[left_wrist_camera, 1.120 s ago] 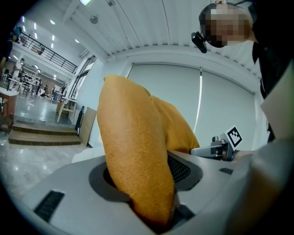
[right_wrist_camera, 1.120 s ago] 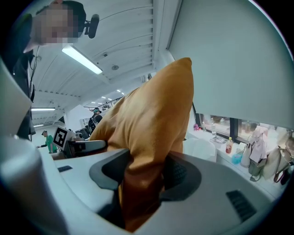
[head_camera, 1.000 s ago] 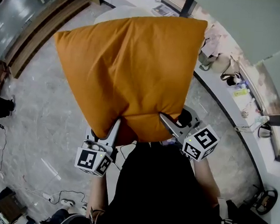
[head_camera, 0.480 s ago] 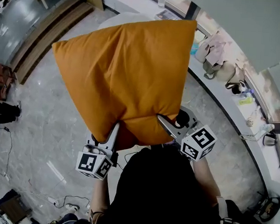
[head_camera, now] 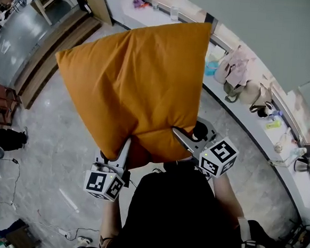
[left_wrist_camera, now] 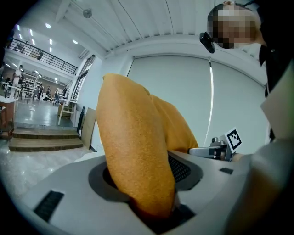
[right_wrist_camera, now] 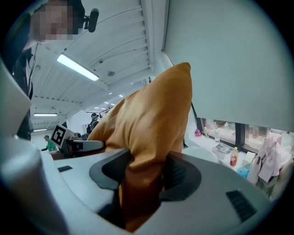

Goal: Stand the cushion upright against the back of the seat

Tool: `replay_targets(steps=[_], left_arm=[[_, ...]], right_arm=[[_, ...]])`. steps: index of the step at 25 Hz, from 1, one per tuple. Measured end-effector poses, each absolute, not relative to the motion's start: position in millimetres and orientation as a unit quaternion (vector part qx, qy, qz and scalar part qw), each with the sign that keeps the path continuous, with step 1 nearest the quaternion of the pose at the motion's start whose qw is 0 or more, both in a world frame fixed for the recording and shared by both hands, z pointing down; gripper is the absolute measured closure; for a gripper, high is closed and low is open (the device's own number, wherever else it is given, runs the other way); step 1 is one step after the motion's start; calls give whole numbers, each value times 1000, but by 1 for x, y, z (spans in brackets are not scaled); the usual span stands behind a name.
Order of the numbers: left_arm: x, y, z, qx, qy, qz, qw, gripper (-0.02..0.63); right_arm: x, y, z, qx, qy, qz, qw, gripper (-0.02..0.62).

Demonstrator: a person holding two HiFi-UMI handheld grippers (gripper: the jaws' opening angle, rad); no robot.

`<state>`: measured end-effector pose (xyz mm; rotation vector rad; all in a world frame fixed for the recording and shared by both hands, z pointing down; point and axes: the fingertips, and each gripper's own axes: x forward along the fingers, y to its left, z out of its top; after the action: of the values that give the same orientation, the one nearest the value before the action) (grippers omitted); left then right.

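A big orange cushion hangs in the air in front of the person, held by its near lower edge. My left gripper is shut on the cushion's lower left part, and the cushion fills the gap between its jaws. My right gripper is shut on the lower right part; the orange cushion is pinched between its pads. The cushion stands up from both grippers, its far corner high. No seat shows in any view.
A curved white counter with bags, bottles and papers runs along the right. Grey marble floor lies below, with cables at lower left. Wooden steps rise at upper left. The person's dark torso fills the bottom.
Both grippers and the cushion have travelled together across the room; the counter and steps have slid in the head view. The grip on the cushion looks the same.
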<state>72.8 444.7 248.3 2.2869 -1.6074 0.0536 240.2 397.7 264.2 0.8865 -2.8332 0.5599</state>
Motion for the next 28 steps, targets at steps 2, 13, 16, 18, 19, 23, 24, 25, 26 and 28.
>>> replay_targets(steps=[2,13,16,18,19,23,24,25,26,28], left_arm=[[76,431,248,803,-570,23,170,370],[75,409,266,776,-593,43,212,365],[69,406,270,772,-595,48,217,365],[63,402,273,773,-594,45,220,365],[60,399,274,773,-593,43,222,365],[46,383,279,777,-585,34,229,357],[43,379,280,779,-583,31,230,356],[39,373,280,781,-580,28,231,354],[35,367,280,783,-578,25,230,354],[25,353,276,787,-573,20,226,354]], right_arm=[[244,383,265,291,-936,190,58,373],[240,355,289,260,-934,235,77,371],[233,351,294,254,-932,244,82,371],[228,347,295,254,-932,243,85,371],[225,344,295,255,-932,243,87,371],[214,331,296,263,-929,243,95,370],[211,328,296,266,-928,242,97,370],[208,324,295,269,-928,240,99,370],[204,318,293,272,-927,237,100,370],[194,306,288,278,-927,231,100,370]])
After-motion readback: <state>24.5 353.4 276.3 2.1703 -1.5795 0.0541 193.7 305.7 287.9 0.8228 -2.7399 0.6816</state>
